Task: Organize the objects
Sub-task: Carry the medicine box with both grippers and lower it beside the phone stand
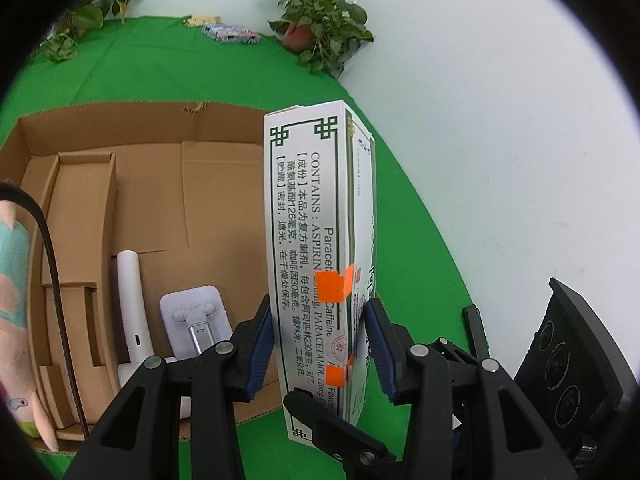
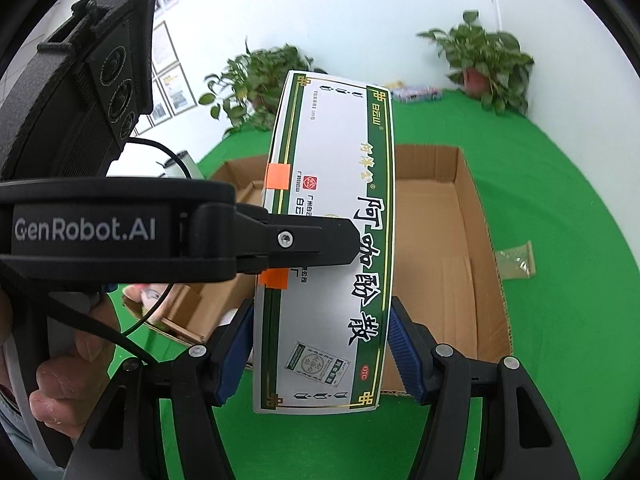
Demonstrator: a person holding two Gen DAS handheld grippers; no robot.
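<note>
A white and green medicine box [image 1: 316, 248] with orange tape is held in the air above the green table, beside an open cardboard box [image 1: 160, 200]. My left gripper [image 1: 318, 344] is shut on its narrow sides. My right gripper [image 2: 322, 344] is shut on the same medicine box [image 2: 332, 240] across its wide face. The left gripper's finger [image 2: 304, 240] presses the medicine box's face in the right wrist view. The cardboard box [image 2: 452, 248] lies behind it.
Inside the cardboard box are a white phone stand [image 1: 196, 320], a white tube-shaped device [image 1: 132, 304] and cardboard inserts. A plush toy [image 1: 16, 300] is at its left edge. Potted plants [image 1: 320, 28] and small packets [image 1: 230, 34] stand at the table's back. A tan packet [image 2: 516, 260] lies right of the box.
</note>
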